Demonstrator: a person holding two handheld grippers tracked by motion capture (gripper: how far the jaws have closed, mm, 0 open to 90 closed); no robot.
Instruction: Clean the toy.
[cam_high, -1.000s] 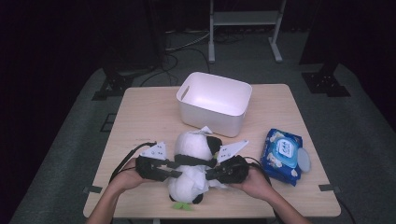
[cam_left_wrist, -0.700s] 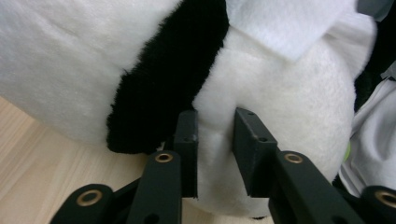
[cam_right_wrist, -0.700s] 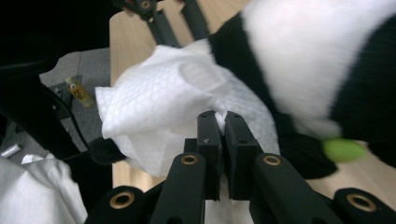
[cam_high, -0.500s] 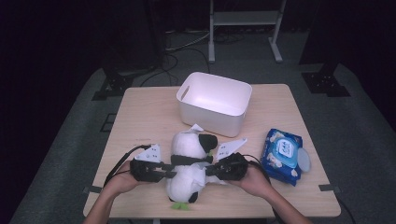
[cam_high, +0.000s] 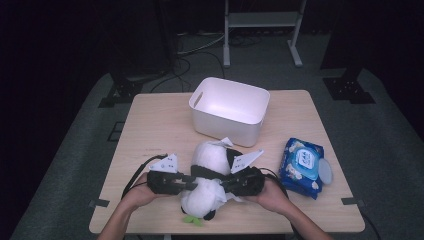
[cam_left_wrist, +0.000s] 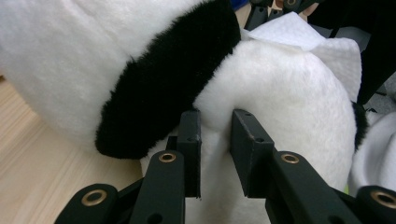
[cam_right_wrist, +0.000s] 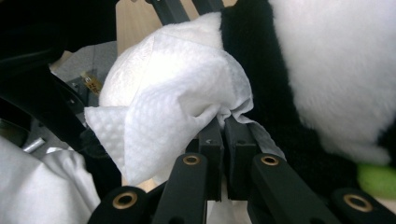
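Two hand-held grippers are meeting at a plush panda (cam_high: 210, 172) that is lying on the near half of the wooden surface (cam_high: 150, 125), between the person's two hands. The left hand-held gripper (cam_left_wrist: 215, 123) is pinching a fold of the panda's white fur, just beside a black band of fur; its jaws have just been closing, and the fur is bulging up between them. In the high view this left hand-held gripper (cam_high: 186, 180) is coming in from the left side of the toy. The right hand-held gripper (cam_right_wrist: 223, 122) is holding its jaws pressed together on a bunched white wet wipe (cam_right_wrist: 177, 102), and the wipe is lying against the panda, next to black fur. In the high view the right hand-held gripper (cam_high: 227, 183) is touching the toy from the right side, and the wipe is showing as a white crumpled patch on the panda's lower part. Behind the panda, a white plastic bin (cam_high: 229, 107) is standing on the surface, near the toy but apart from it. To the right, a blue pack of wet wipes (cam_high: 302, 160) is lying with its lid (cam_high: 325, 171) flipped open.
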